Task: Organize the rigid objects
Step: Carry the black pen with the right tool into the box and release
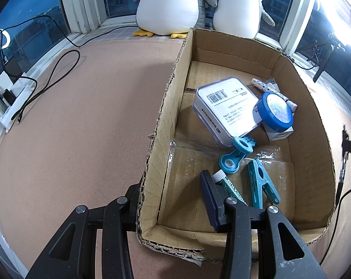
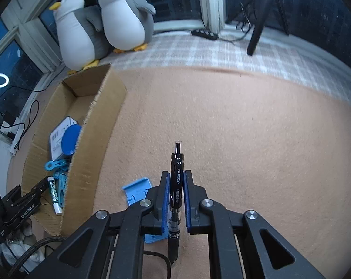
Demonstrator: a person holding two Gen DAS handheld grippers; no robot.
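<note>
Between my right gripper's [image 2: 175,200] blue pads sits a black mechanical pencil [image 2: 176,186], clamped about midway along its barrel, its clicker end pointing away from the camera and its tip down toward the bottom of the view. Just left of that gripper and partly under it, a light blue plastic holder [image 2: 138,189] lies on the tan desk [image 2: 233,127]. My left gripper [image 1: 175,211] straddles the near left wall of the cardboard box [image 1: 166,116], one finger outside and the other, with its dark blue pad [image 1: 211,201], inside, narrowed onto that wall. Beside the inner finger lies a small green-labelled tube with a white cap [image 1: 224,183], and just right of it a teal clothespin [image 1: 260,181]. Further in, a teal round-ended clip [image 1: 237,153] touches the near edge of a flat silver tin with a barcode label [image 1: 226,109]. A blue roll of tape [image 1: 275,110] rests on the tin's right side, over a small white box [image 1: 280,133], and a patterned pen [image 1: 266,88] lies behind them. Two plush penguins [image 1: 198,4] stand beyond the box by the window. Cables and a white power strip [image 1: 17,100] lie at the far left of the desk.
</note>
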